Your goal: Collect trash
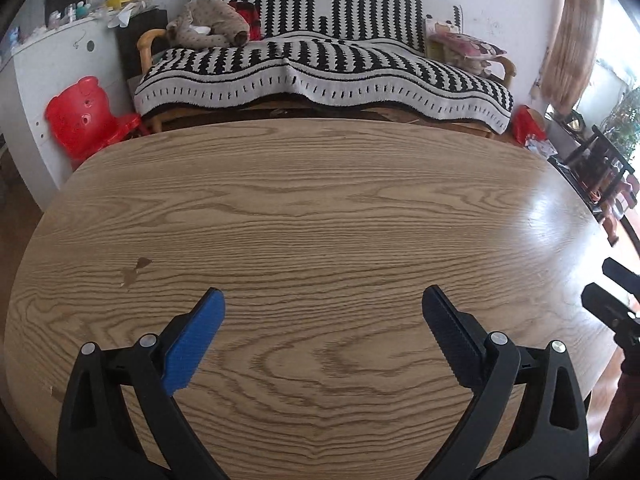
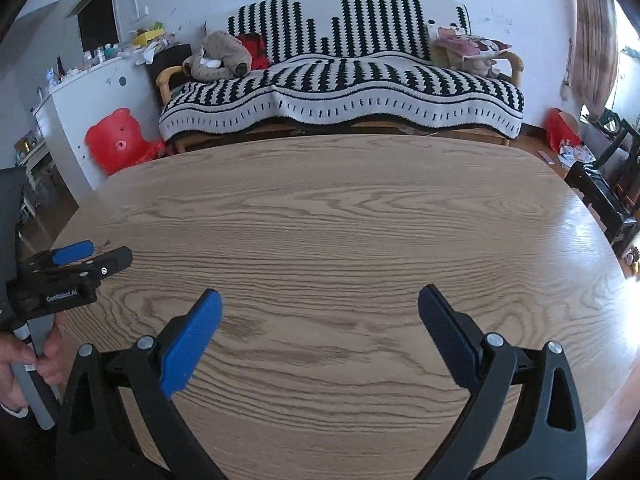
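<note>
No trash shows on the wooden table (image 1: pixel 320 208) in either view. My left gripper (image 1: pixel 323 300) hovers open over the table's near half, blue and black fingers wide apart with nothing between them. In the right wrist view my right gripper (image 2: pixel 319 302) is likewise open over the bare wooden table (image 2: pixel 340 208). The left gripper (image 2: pixel 86 256) also appears at the left edge of the right wrist view, held by a hand (image 2: pixel 24 360). Part of the right gripper's black body (image 1: pixel 612 300) shows at the right edge of the left wrist view.
Beyond the table stands a sofa (image 1: pixel 320 64) under a black-and-white blanket with clothes and cushions. A red bear-shaped stool (image 1: pixel 80 116) sits at the left by a white cabinet (image 1: pixel 52 64). A red bag with scattered papers (image 2: pixel 564 132) and dark chairs (image 2: pixel 608 192) are at the right.
</note>
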Action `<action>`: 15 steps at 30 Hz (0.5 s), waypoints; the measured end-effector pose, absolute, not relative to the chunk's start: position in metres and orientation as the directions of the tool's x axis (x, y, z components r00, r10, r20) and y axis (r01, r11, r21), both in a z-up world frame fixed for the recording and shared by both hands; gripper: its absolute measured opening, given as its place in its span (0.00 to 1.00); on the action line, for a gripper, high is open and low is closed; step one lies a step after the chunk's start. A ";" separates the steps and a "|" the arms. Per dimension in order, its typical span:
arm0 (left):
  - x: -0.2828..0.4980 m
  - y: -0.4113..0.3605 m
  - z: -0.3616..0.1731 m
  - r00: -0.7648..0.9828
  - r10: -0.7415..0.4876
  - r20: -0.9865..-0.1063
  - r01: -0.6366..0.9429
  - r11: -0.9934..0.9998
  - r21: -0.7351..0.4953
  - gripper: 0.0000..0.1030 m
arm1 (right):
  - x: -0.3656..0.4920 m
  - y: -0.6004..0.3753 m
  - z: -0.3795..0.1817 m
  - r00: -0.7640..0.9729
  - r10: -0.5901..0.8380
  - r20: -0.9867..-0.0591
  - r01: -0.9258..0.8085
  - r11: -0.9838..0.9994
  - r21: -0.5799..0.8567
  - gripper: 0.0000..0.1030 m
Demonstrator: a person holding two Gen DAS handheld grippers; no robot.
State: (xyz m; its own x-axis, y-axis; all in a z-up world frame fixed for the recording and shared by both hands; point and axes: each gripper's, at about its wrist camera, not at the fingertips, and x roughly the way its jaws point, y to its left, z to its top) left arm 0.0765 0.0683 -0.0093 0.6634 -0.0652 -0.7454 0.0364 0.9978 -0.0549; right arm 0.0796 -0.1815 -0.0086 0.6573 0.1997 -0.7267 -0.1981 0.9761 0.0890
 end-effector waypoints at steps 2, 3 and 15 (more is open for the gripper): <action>0.075 0.066 -0.009 0.665 -0.068 -0.744 0.042 0.998 -0.054 0.93 | 0.080 -0.180 -0.012 0.655 0.202 -0.728 -0.197 0.976 0.094 0.92; 0.076 0.064 -0.009 0.665 -0.070 -0.743 0.046 0.998 -0.052 0.93 | 0.081 -0.180 -0.012 0.653 0.203 -0.730 -0.197 0.976 0.096 0.92; 0.080 0.057 -0.013 0.664 -0.071 -0.745 0.063 0.997 -0.039 0.93 | 0.077 -0.185 -0.011 0.659 0.199 -0.725 -0.183 0.978 0.102 0.92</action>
